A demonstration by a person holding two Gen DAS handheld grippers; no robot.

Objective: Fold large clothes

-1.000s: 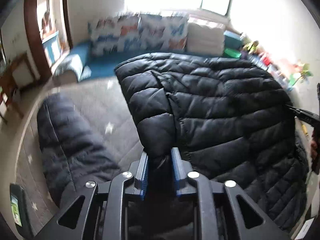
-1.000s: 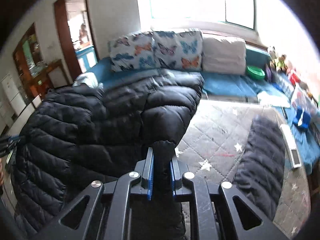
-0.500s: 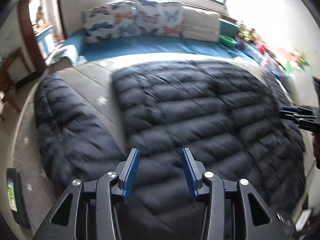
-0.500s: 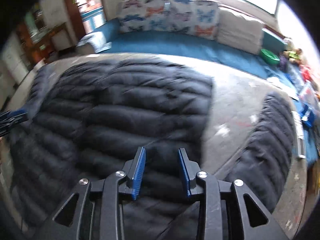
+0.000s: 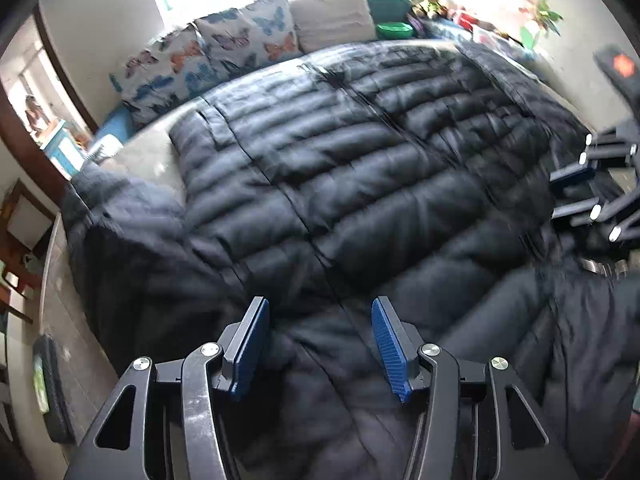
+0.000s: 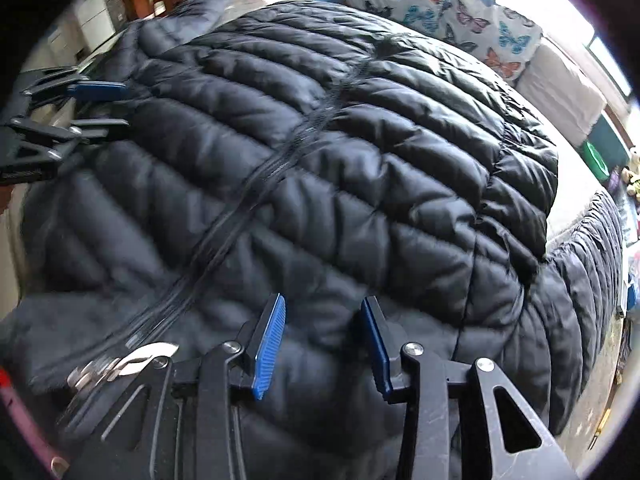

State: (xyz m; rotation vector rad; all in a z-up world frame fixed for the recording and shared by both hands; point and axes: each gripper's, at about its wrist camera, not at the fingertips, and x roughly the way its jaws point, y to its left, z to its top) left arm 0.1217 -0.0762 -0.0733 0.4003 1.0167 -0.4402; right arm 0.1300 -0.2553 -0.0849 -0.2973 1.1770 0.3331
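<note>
Left wrist view shows the jacket (image 5: 352, 184) spread flat on the mat (image 5: 148, 156), zipper (image 6: 288, 148) running away from both grippers, its near edge right below them. The left gripper (image 5: 318, 344) and right gripper (image 6: 322, 344) have just been opening; their jaws stand apart with nothing pinched, the two about equally near. Motion blur softens the quilting, and the bottom hem is hidden under the gripper frames.

A black quilted puffer jacket (image 6: 320, 168) lies spread flat, front up, zipped, sleeves stretched out sideways.
</note>
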